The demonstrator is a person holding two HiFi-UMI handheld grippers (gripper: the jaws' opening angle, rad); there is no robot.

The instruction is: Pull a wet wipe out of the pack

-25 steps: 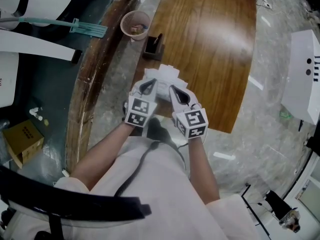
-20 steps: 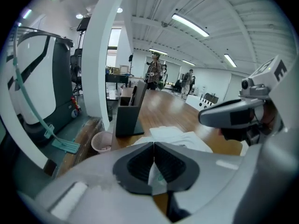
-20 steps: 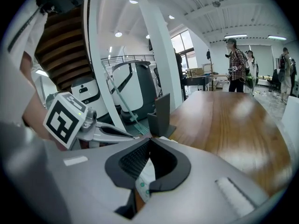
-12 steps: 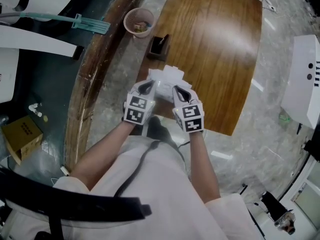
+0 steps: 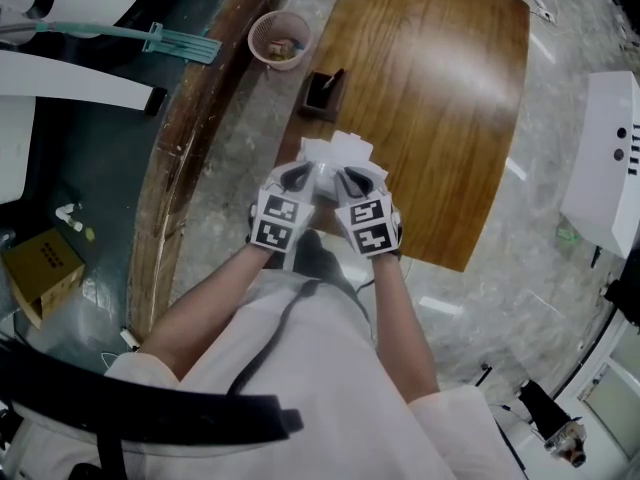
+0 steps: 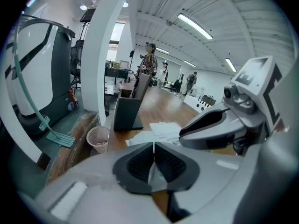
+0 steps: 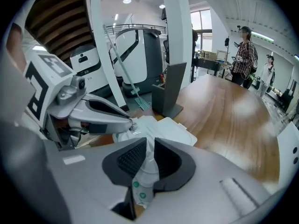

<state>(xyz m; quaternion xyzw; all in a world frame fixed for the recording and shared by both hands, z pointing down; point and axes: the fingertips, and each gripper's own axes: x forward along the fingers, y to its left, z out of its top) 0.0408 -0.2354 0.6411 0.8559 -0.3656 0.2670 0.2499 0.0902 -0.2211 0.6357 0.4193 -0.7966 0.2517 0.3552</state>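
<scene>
The white wet wipe pack (image 5: 336, 155) lies at the near left edge of the wooden table (image 5: 440, 88), with its lid flap open toward the far side. My left gripper (image 5: 301, 176) is shut on a thin white edge of the pack (image 6: 161, 129), pinched between its pads (image 6: 140, 160). Beside it, my right gripper (image 5: 349, 177) is shut on a bunched piece of the wrapper with green print (image 7: 142, 181). In the right gripper view the left gripper (image 7: 127, 123) touches the pack (image 7: 161, 132) from the left. The two grippers stand close together over the pack's near end.
A dark card stand (image 5: 322, 93) sits just beyond the pack. Farther off stand a pink mesh basket (image 5: 280, 40) and a teal broom (image 5: 180, 40) on the floor. A cardboard box (image 5: 45, 268) lies at the left, a white machine (image 5: 605, 148) at the right.
My right gripper has dropped and tilted onto the pack, closing in beside the left gripper. The left gripper has sunk a little and then stayed put.
</scene>
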